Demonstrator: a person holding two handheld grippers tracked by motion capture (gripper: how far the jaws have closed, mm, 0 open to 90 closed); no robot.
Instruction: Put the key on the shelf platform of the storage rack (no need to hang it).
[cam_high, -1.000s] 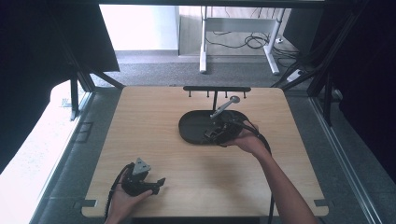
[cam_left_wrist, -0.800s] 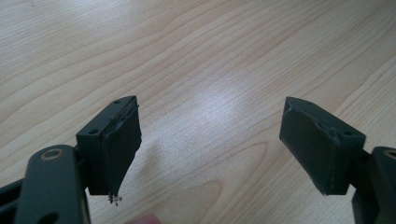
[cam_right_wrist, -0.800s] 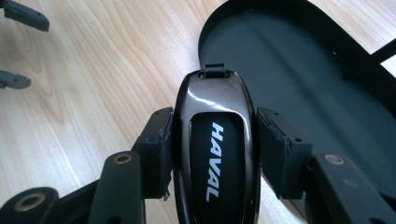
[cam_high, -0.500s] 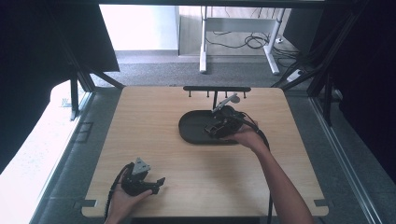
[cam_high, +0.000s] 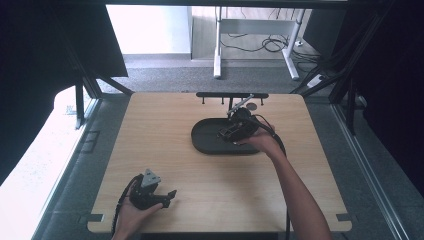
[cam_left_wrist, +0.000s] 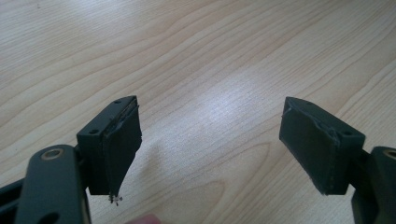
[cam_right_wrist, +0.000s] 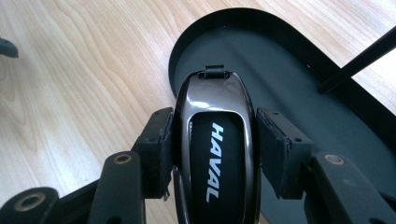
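High view. We see a wooden table (cam_high: 165, 150) with a black oval tray (cam_high: 205, 140) near its far middle. Behind the tray stands a low black rack (cam_high: 215, 94) along the far edge. The right gripper (cam_high: 231, 132), held in the person's right hand (cam_high: 260, 142), sits over the right part of the tray. The left gripper (cam_high: 167, 197) lies low at the near left of the table, well apart from the tray, in the left hand (cam_high: 132, 215); a grey three-cornered plate tops it.

Right gripper view. We see the jaws closed on a key fob (cam_right_wrist: 215, 144), a glossy dark case with a black centre panel lettered HAVAL in white. One pad presses each long side of the fob, and its length runs along the jaws. A small strap loop caps its far end. The fob hangs above the tray's near rim, partly over the tray floor and partly over bare wood. A thin black rod crosses the upper right corner.

Left gripper view. We see the jaws spread wide with nothing between them; bare wood grain lies under and beyond the pads (cam_left_wrist: 121, 144).
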